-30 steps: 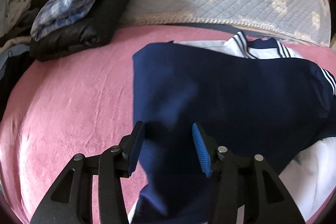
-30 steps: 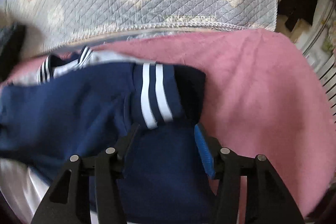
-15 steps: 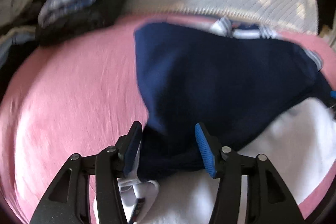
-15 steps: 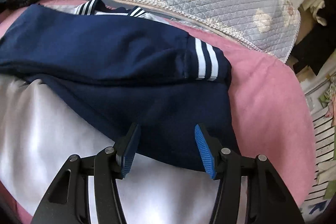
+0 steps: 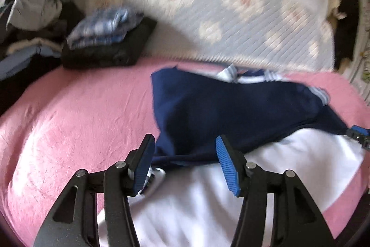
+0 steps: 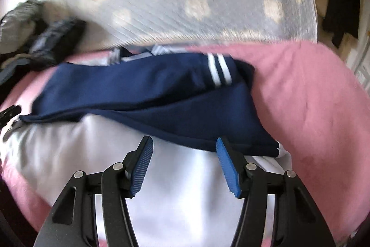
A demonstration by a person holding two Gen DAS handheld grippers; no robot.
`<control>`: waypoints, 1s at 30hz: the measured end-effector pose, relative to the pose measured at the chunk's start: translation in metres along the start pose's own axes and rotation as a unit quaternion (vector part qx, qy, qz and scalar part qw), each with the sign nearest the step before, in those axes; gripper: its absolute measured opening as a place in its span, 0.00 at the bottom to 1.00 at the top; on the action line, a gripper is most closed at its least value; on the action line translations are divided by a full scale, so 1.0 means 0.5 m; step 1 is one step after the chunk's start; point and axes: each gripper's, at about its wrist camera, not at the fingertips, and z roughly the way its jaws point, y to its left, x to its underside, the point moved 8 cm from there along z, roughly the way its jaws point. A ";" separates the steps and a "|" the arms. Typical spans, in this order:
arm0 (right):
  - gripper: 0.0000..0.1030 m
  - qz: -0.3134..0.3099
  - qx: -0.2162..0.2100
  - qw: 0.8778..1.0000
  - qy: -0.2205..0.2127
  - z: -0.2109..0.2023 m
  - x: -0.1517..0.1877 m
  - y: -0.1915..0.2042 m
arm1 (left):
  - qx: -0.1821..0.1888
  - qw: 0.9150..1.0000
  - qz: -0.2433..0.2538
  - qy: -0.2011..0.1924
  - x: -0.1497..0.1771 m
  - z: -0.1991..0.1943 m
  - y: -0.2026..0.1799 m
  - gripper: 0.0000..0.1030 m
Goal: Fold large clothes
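A navy and white jacket lies on the pink bed cover. Its navy part (image 5: 231,108) with white-striped cuffs is folded across the far side, and the white part (image 5: 266,177) lies nearer me. My left gripper (image 5: 185,161) is open and empty, above the near left edge of the navy fold. My right gripper (image 6: 185,163) is open and empty, above the white part (image 6: 180,189) just short of the navy edge (image 6: 161,96). The right gripper's tip shows at the right edge of the left wrist view (image 5: 358,133).
A stack of folded clothes, blue plaid on black (image 5: 108,38), sits at the far left on the pink bed cover (image 5: 69,119). A quilted grey floral blanket (image 5: 242,22) lies behind. A heap of loose clothes (image 5: 34,6) is at the far left.
Both grippers have pulled back toward me from the navy fold, staying open. More of the white part now shows in front of them. The views are motion-blurred.
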 end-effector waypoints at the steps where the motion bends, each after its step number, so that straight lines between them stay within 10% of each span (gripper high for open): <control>1: 0.61 -0.006 -0.003 1.000 0.001 -0.009 0.008 0.015 | 0.001 1.000 0.000 -0.014 0.000 -0.017 -0.006 0.57; 3: 0.64 -0.023 -0.012 1.000 -0.003 -0.029 0.030 0.044 | -0.009 0.999 -0.001 -0.051 0.003 -0.055 -0.015 0.82; 10: 0.80 -0.093 0.043 0.994 -0.043 -0.078 0.069 0.091 | 0.011 0.993 0.032 -0.112 0.011 -0.111 -0.076 1.00; 27: 0.84 -0.042 0.039 0.998 -0.035 -0.097 0.104 0.045 | 0.044 0.996 0.066 -0.034 0.091 -0.073 -0.158 1.00; 30: 0.84 -0.070 0.090 0.993 0.007 -0.069 0.131 0.039 | 0.024 0.994 0.105 0.004 0.124 -0.054 -0.173 1.00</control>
